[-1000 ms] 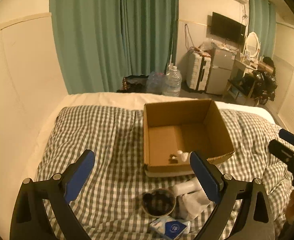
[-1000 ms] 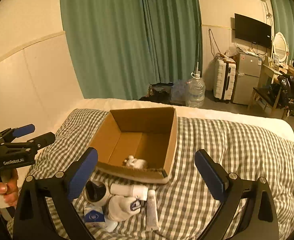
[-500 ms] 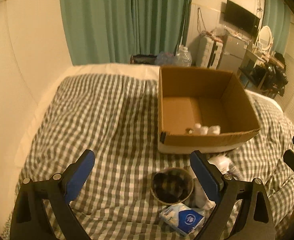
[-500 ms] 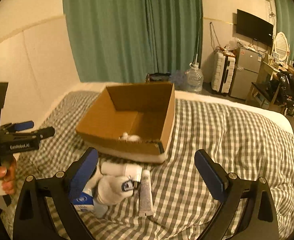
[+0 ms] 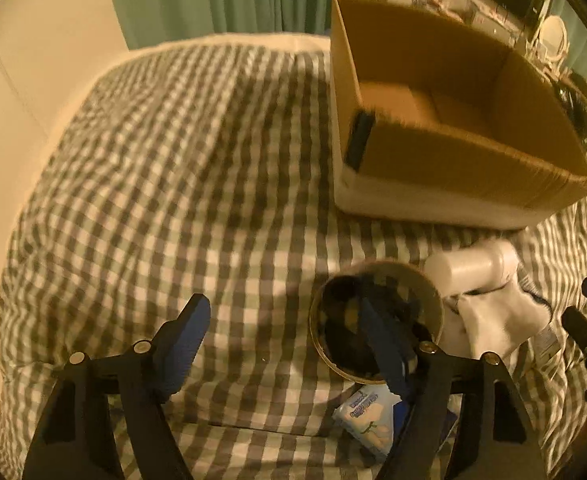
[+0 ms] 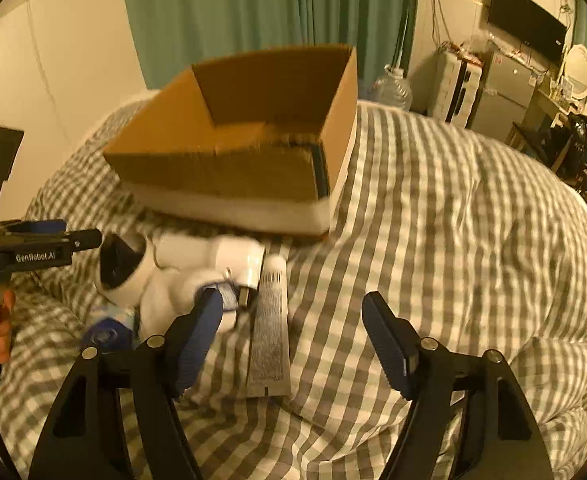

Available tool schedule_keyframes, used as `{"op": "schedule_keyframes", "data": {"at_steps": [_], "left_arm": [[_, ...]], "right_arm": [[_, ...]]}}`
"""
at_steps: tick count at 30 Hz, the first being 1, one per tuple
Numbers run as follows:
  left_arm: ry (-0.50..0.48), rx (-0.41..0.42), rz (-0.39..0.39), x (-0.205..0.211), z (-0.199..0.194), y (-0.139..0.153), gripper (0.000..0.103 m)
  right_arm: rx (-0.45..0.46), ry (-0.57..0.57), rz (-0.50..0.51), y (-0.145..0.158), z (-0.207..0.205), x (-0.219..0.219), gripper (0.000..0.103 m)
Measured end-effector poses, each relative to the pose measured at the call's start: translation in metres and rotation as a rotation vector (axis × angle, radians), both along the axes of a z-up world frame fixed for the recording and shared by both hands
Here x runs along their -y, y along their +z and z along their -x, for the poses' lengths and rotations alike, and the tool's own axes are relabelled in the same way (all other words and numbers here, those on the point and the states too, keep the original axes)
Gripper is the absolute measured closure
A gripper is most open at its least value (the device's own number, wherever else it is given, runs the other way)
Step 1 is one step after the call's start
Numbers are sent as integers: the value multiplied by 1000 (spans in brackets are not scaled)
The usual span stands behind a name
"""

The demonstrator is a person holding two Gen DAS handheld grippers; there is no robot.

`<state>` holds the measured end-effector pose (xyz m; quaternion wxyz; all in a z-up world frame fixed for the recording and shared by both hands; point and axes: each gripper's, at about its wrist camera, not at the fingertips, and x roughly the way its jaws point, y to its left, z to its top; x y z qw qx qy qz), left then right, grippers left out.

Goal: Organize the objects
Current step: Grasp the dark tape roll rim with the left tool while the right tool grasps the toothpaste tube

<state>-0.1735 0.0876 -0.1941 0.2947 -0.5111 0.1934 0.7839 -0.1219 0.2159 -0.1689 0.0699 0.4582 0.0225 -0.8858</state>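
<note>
An open cardboard box (image 5: 445, 160) sits on the checked bed cover, also in the right wrist view (image 6: 229, 168). In front of it lie a round cup with dark contents (image 5: 373, 320), a white bottle (image 5: 469, 268), a white sock (image 5: 497, 324) and a blue-and-white packet (image 5: 367, 412). My left gripper (image 5: 285, 336) is open, its right finger over the cup. My right gripper (image 6: 293, 328) is open just above a grey tube (image 6: 269, 328), beside the sock (image 6: 181, 292), bottle (image 6: 221, 256) and cup (image 6: 121, 268).
The bed cover (image 6: 453, 240) spreads wide to the right and left of the pile. Green curtains (image 6: 253, 8), a water jug (image 6: 389, 88), a fridge and a TV stand beyond the bed. The other gripper (image 6: 37, 248) shows at the left edge.
Both grippers have dropped down and forward toward the pile in front of the box. The box now fills more of each view. Both stay open.
</note>
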Motion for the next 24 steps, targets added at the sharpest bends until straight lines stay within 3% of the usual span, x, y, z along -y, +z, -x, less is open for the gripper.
{"op": "schedule_keyframes", "data": {"at_steps": [5,6,9,13,18,24], "left_arm": [[-42,58,43,-12,-4,-21,38],[-50,65,47,-15,-4,-24,44],[-98,82,57,-26,-10,-32,70],[-136,36,69,-32,-21,-30,78],[-129,18,27,-21,-26,-16,87],[-121,5,-23,-6,-38,4,91]], "right_arm": [[96,39,-41,-30,4,6,35],[116,41,-49,-38,6,7,40],[130,43,-69,-49,9,7,41],[122,49,-89,-50,9,9,48],[114,49,-71,-41,6,4,71],[99,48,-60,-30,-5,6,73]]}}
